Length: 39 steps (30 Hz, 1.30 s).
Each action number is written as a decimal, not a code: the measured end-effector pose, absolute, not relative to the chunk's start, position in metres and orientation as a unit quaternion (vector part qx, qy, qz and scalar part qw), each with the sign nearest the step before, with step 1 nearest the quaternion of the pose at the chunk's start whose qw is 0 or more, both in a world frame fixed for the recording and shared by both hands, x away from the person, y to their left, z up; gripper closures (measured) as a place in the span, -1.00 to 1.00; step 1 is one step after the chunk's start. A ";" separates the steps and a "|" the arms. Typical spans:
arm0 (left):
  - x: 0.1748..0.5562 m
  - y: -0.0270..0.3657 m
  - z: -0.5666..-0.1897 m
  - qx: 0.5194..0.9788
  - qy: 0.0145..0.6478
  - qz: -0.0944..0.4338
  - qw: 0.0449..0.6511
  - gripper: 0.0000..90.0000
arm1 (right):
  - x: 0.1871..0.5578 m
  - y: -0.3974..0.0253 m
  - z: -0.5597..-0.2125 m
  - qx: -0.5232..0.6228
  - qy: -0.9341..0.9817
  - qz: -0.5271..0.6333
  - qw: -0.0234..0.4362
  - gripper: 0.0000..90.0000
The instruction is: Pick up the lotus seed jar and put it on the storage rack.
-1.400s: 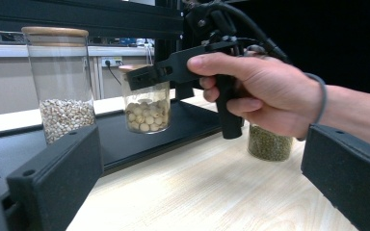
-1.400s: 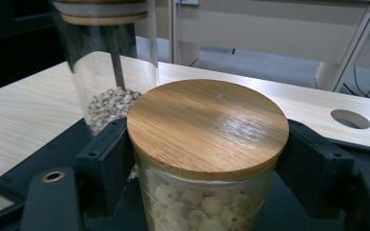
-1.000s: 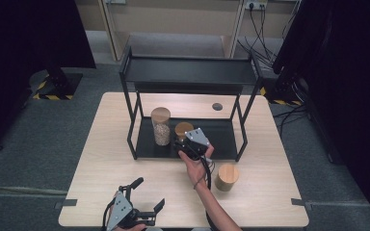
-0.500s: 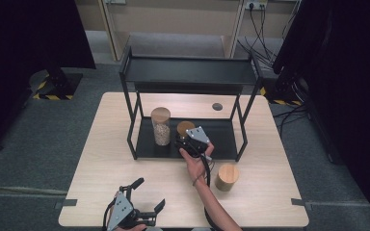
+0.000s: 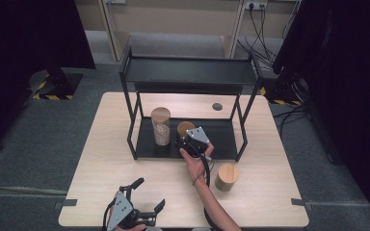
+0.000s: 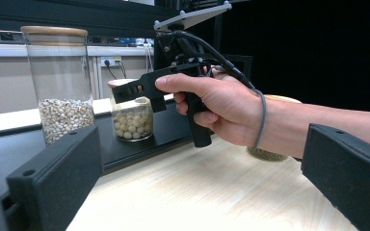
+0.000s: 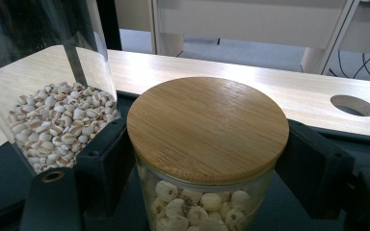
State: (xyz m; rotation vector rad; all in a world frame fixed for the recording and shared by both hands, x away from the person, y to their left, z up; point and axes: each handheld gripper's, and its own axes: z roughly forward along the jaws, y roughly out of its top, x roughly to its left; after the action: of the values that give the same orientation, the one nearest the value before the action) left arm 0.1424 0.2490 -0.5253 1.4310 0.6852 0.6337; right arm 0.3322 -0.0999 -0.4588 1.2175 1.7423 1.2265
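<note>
Gripping the short jar beside the tall jar, the right gripper is clamping it; releasing looks next, while the left gripper is resting with jaws apart.

Your right gripper: black pistol-grip body, grey three-cornered plate on top, black cable looping off the back. Your right hand wears a thin grey wrist band, no sleeve. Left gripper: same build.

Even overhead light, soft shadows, dark room edges; close foreground jaws slightly blurred.
</note>
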 end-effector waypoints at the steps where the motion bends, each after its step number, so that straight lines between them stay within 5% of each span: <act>1: 0.142 0.249 -0.525 0.631 0.302 0.280 0.657 -0.99 | 0.332 -0.100 -0.459 0.467 0.669 0.470 0.337 -0.44; 18: 0.143 0.249 -0.525 0.631 0.305 0.277 0.657 -0.99 | 0.315 -0.111 -0.442 0.477 0.660 0.484 0.320 -0.91; 39: 0.143 0.249 -0.526 0.631 0.309 0.278 0.655 -0.99 | 0.266 -0.143 -0.431 0.436 0.669 0.524 0.295 -0.94</act>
State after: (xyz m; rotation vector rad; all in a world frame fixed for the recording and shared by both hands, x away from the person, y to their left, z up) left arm 0.1431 0.2491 -0.5259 1.4316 0.6997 0.6298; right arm 0.2655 -0.1426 -0.4313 1.1614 1.7806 1.3945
